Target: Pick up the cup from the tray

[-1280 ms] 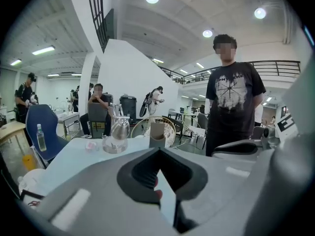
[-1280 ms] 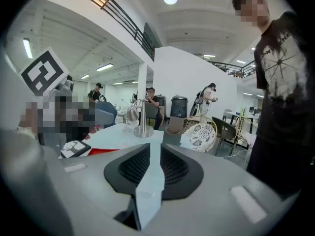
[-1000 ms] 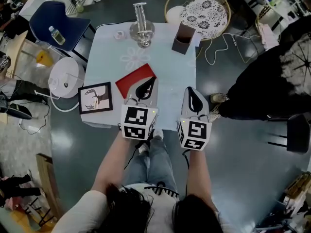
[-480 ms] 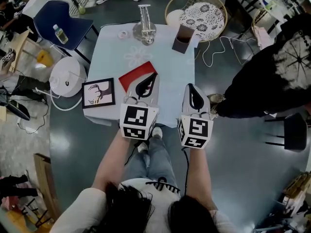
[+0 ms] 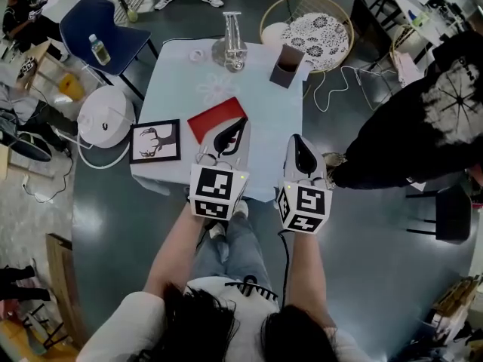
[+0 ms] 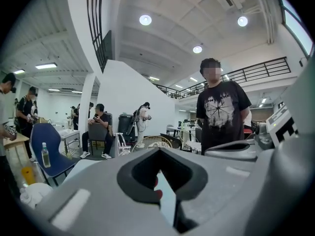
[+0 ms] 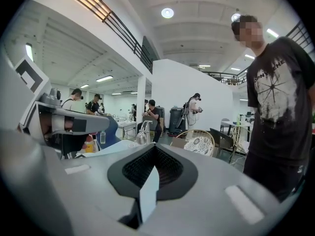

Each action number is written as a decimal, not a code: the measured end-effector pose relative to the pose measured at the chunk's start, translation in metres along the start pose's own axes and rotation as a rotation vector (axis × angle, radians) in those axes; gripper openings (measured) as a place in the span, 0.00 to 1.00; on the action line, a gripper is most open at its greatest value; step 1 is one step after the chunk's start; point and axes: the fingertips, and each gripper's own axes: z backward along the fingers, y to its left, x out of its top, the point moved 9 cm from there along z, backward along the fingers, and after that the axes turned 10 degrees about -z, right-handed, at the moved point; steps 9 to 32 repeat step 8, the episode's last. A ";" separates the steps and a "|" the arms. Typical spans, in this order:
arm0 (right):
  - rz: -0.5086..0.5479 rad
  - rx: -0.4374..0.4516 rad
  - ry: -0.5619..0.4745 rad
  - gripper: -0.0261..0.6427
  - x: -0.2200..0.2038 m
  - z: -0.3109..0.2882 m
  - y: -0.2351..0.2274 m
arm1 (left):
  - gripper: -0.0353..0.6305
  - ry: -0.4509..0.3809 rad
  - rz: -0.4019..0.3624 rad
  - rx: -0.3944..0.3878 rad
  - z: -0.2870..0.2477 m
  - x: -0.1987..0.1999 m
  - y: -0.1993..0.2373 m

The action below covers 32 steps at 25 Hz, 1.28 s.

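In the head view a brown cup [image 5: 286,65] stands at the far right of the pale table [image 5: 268,119]. A flat red tray [image 5: 216,118] lies in the table's middle. My left gripper [image 5: 237,124] hovers over the tray's near corner, shut and holding nothing. My right gripper [image 5: 295,139] hangs over the table's near right edge, also shut and holding nothing. Both are well short of the cup. In the left gripper view the jaws [image 6: 158,151] meet with only a thin slit. The right gripper view shows its jaws [image 7: 154,149] closed the same way.
A metal stand [image 5: 230,47] and a small ring [image 5: 197,54] sit at the table's far edge. A framed picture [image 5: 155,142] overhangs the left edge. A person in black [image 5: 423,119] stands to the right. A rattan chair [image 5: 307,23], a blue chair [image 5: 98,32] and a white round lamp [image 5: 106,119] surround the table.
Both grippers have stayed shut and nearly in place. The head camera has shifted slightly, so the table sits a little higher in view.
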 end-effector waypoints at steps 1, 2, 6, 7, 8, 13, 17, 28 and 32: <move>0.014 0.003 -0.002 0.07 0.002 0.002 0.002 | 0.05 -0.004 0.006 0.003 0.002 0.001 0.000; 0.026 0.007 -0.004 0.07 0.003 0.003 0.005 | 0.05 -0.007 0.010 0.005 0.005 0.001 0.001; 0.030 0.017 -0.007 0.07 0.004 0.004 0.016 | 0.05 -0.013 0.004 0.005 0.012 0.000 0.006; 0.027 0.019 -0.006 0.07 0.005 0.003 0.018 | 0.05 -0.015 0.003 0.006 0.013 0.000 0.007; 0.023 0.020 -0.005 0.07 0.005 0.003 0.021 | 0.05 -0.017 0.002 0.007 0.015 0.000 0.009; 0.023 0.020 -0.005 0.07 0.005 0.003 0.021 | 0.05 -0.017 0.002 0.007 0.015 0.000 0.009; 0.023 0.020 -0.005 0.07 0.005 0.003 0.021 | 0.05 -0.017 0.002 0.007 0.015 0.000 0.009; 0.023 0.020 -0.005 0.07 0.005 0.003 0.021 | 0.05 -0.017 0.002 0.007 0.015 0.000 0.009; 0.023 0.020 -0.005 0.07 0.005 0.003 0.021 | 0.05 -0.017 0.002 0.007 0.015 0.000 0.009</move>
